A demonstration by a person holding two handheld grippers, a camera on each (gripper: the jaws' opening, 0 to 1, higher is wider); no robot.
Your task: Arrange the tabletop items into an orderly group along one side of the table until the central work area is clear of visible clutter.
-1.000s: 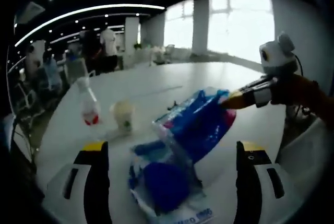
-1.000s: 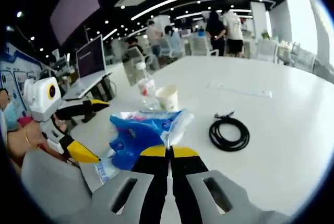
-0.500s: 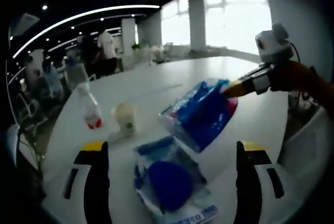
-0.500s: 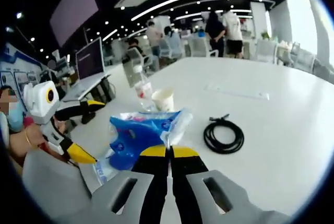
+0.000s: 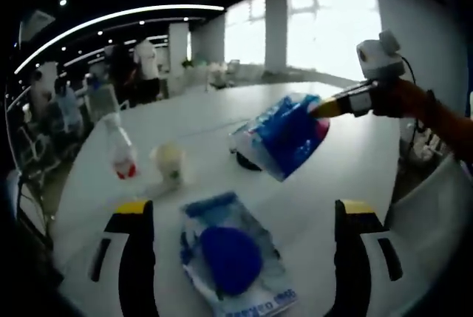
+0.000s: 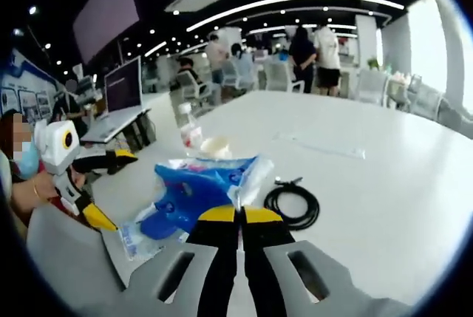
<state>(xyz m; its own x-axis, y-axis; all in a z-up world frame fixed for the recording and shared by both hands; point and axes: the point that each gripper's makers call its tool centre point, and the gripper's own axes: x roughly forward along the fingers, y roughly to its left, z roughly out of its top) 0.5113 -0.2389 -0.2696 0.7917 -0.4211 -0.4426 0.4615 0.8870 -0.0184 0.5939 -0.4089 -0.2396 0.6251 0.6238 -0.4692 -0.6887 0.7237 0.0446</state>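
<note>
Right hand-held gripper (image 6: pixel 239 217) clamps blue packet (image 6: pixel 199 188) aloft; left hand-held gripper (image 5: pixel 240 217) spread wide.

In my left gripper view, a flat packet (image 5: pixel 235 259) lies on the table (image 5: pixel 355 169) between my two jaws, close to me. Behind it and to the left stands a cup (image 5: pixel 169 164), and a bottle (image 5: pixel 120 147) stands left of the cup, near it. My right gripper (image 5: pixel 323 107) comes in from the right and holds a bag (image 5: pixel 281 136) above the table, behind the packet. A cable (image 5: pixel 246 160) lies under the bag, partly hidden.

In my right gripper view, the bag (image 6: pixel 203 188) is just before my closed jaws. The cable (image 6: pixel 293 205) lies on the table to its right. The cup (image 6: pixel 215 147) and bottle (image 6: pixel 189 128) stand behind the bag. The packet (image 6: pixel 144 230) lies left of the bag, below it, and my left gripper (image 6: pixel 103 188) is further left.
</note>
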